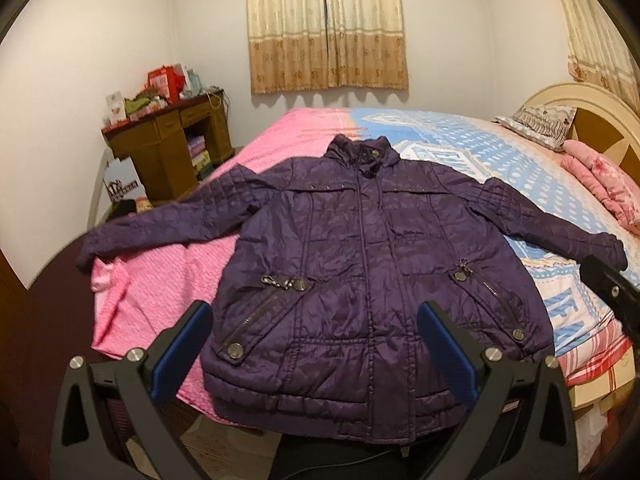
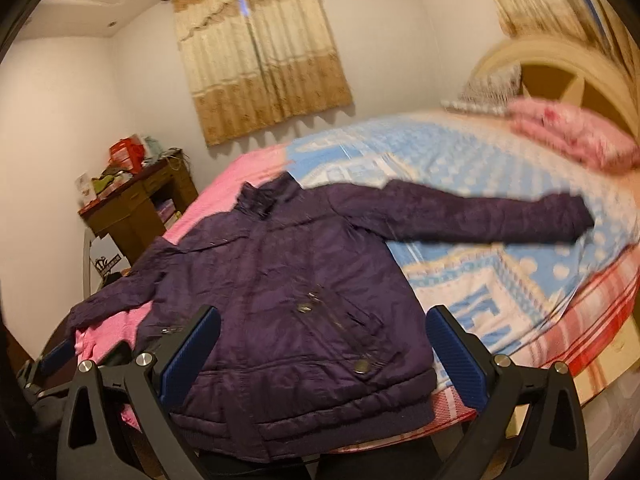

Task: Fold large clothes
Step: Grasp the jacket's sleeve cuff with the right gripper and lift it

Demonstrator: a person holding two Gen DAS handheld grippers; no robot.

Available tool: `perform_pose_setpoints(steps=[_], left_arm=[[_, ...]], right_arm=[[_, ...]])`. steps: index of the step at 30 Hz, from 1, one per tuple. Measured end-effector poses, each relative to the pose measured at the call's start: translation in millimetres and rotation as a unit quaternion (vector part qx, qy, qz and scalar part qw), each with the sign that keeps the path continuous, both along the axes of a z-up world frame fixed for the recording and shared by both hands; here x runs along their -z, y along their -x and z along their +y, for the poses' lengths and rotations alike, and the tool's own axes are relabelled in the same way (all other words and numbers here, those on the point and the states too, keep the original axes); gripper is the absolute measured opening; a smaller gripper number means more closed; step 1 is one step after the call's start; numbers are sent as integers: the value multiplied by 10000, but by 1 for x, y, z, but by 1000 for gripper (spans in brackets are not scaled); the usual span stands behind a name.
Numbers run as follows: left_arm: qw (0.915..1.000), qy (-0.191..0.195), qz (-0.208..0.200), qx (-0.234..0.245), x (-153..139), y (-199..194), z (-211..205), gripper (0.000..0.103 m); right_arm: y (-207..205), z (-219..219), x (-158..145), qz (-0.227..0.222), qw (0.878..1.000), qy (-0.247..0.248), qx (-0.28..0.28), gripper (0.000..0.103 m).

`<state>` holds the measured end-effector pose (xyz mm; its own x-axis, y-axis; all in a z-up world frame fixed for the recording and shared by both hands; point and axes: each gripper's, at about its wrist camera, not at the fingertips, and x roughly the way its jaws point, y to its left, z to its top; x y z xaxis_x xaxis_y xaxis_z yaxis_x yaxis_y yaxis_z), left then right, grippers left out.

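Note:
A dark purple quilted jacket (image 1: pixel 360 264) lies front up and zipped on the bed, both sleeves spread out to the sides, hem at the near edge. It also shows in the right wrist view (image 2: pixel 288 300), which is blurred. My left gripper (image 1: pixel 316 320) is open and empty, held above the jacket's hem. My right gripper (image 2: pixel 324 332) is open and empty, above the jacket's lower right part. A dark part of the right gripper (image 1: pixel 612 292) shows in the left wrist view next to the right sleeve cuff.
The bed has a pink cover (image 1: pixel 168 288) on the left and a blue patterned sheet (image 1: pixel 500 152) on the right. Pillows (image 1: pixel 600 184) lie by the headboard (image 1: pixel 592 100). A cluttered wooden desk (image 1: pixel 172 148) stands at the far left. Curtains (image 1: pixel 324 28) hang behind.

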<state>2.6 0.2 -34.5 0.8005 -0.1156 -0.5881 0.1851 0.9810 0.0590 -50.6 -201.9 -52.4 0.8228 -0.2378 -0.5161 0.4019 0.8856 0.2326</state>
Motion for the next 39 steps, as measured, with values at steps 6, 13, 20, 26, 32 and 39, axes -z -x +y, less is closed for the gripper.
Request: perform_pose_setpoints(steps=[6,13,20,26,32,39], left_arm=[[9989,180,418,-139,20,-29,17,103],[9946,394,643,-710,17,-81,43,103],[9925,451,258,-1109,1,-128,35,103],[9915,294,388,-1209,9,-171,25,103],[9899,9,553,-1304,25,-193,33,103],[9882,-147,660,-1374,44,-205,57,103]], right_arm=[[-5,-88,32,-24,9925,-1043,638,98],[30,-216,37,-635,9553,-2063,2021,74],[92,-328,63,-1279,8744,-3098,3509,74],[60,-358,83,-1166,8657,-3413,3471,81],[20,-369,70,-379,9047,-2393,3504,47],[11,-357,32,-266,9259,-1947,3226,33]])
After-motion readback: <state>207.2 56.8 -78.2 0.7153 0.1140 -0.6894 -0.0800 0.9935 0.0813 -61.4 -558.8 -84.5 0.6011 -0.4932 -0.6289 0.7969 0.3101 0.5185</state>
